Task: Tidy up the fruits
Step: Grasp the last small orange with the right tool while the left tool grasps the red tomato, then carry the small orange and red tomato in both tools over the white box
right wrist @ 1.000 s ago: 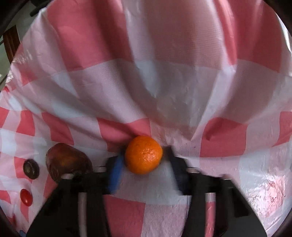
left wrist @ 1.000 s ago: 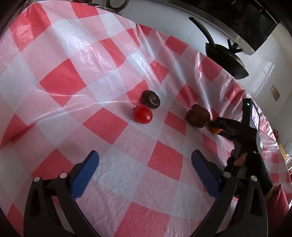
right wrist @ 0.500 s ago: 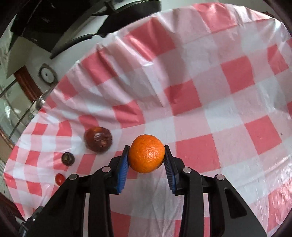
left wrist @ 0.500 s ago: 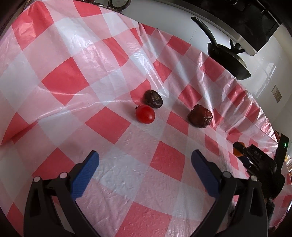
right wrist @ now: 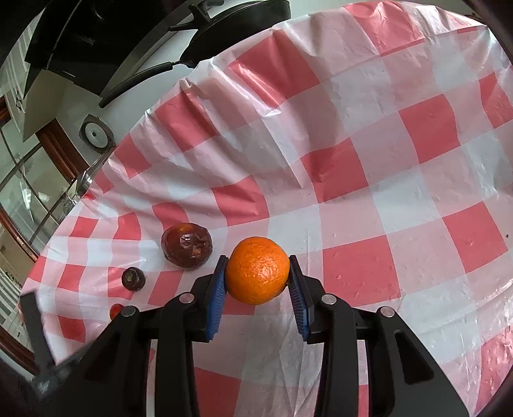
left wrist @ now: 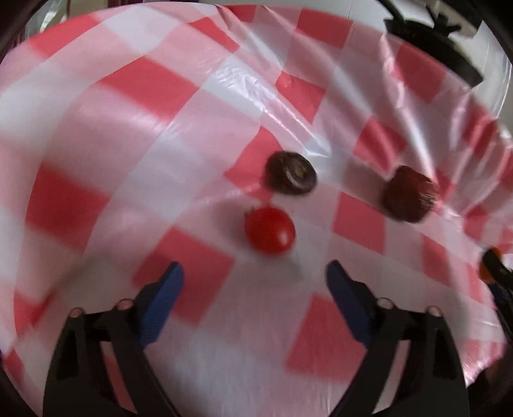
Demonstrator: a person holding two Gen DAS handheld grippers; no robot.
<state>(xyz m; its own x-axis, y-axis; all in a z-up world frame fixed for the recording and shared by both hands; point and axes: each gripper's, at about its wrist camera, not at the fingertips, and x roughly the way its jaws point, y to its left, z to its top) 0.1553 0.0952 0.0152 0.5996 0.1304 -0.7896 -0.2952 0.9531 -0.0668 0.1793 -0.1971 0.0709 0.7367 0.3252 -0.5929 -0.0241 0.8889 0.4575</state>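
A red tomato (left wrist: 269,231) lies on the red-and-white checked tablecloth (left wrist: 96,128), just ahead of my left gripper (left wrist: 255,272). Its jaws are closing, and nothing is between them. Beyond the tomato sit a small dark round fruit (left wrist: 291,173) and a larger wrinkled brown fruit (left wrist: 408,194). My right gripper (right wrist: 258,272) is shut on an orange (right wrist: 258,270), held above the cloth. In the right wrist view the brown fruit (right wrist: 187,244), the small dark fruit (right wrist: 133,279) and the half-hidden tomato (right wrist: 116,311) lie to the left. The left wrist view is blurred.
A black pan (right wrist: 224,19) stands on the white counter past the table's far edge, also in the left wrist view as the pan (left wrist: 449,54). A round dial (right wrist: 95,134) sits near the table corner. Bare checked cloth (right wrist: 416,160) stretches to the right of the orange.
My left gripper has moved forward up to the tomato and its jaws have narrowed. The right gripper lifted the orange off the cloth and swung away from the brown fruit, then held still.
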